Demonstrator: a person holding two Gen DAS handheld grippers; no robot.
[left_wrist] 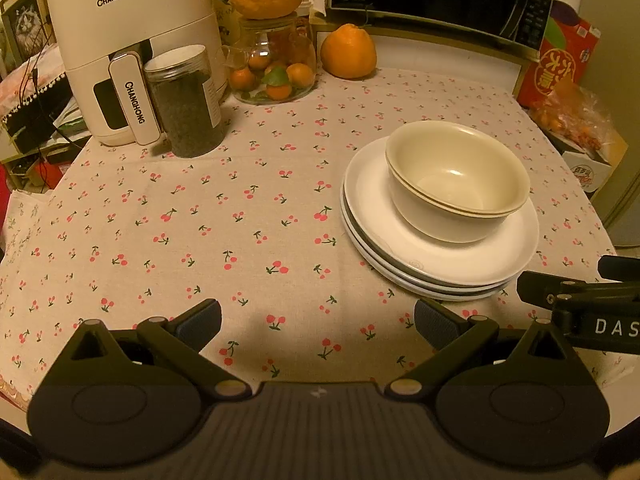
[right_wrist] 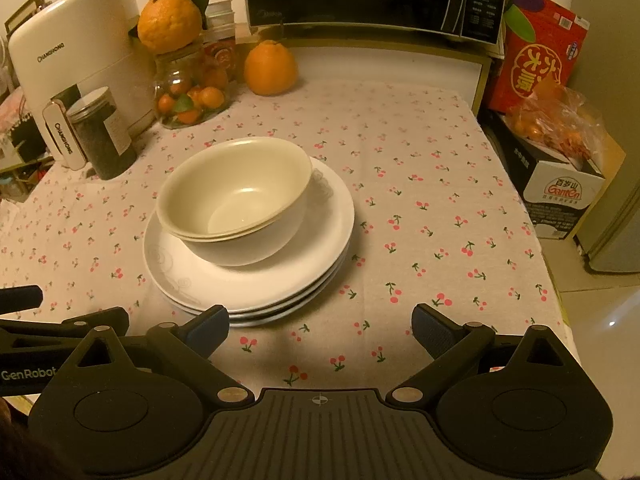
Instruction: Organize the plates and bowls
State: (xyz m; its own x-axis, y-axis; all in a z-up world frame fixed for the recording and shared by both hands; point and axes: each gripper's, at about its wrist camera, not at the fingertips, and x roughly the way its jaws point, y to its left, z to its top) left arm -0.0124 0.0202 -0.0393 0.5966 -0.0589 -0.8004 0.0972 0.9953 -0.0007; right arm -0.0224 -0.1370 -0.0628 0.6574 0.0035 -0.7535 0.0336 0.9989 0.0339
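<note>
Hovering low over the tabletop [left_wrist: 200, 208]: left tool [left_wrist: 318, 326] and right tool [right_wrist: 320, 330] both spread wide, holding nothing. Two nested bowls [right_wrist: 236, 200] sit on the plate stack [right_wrist: 256, 288], centre-left of right view; looks sorted.

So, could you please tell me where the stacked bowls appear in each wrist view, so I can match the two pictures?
Left wrist view: the stacked bowls sit right of centre, on the pile of white plates.
Right wrist view: the stacked bowls sit left of centre, on the same plates.
Shared landmark: the loose orange standing below the microwave.
</note>
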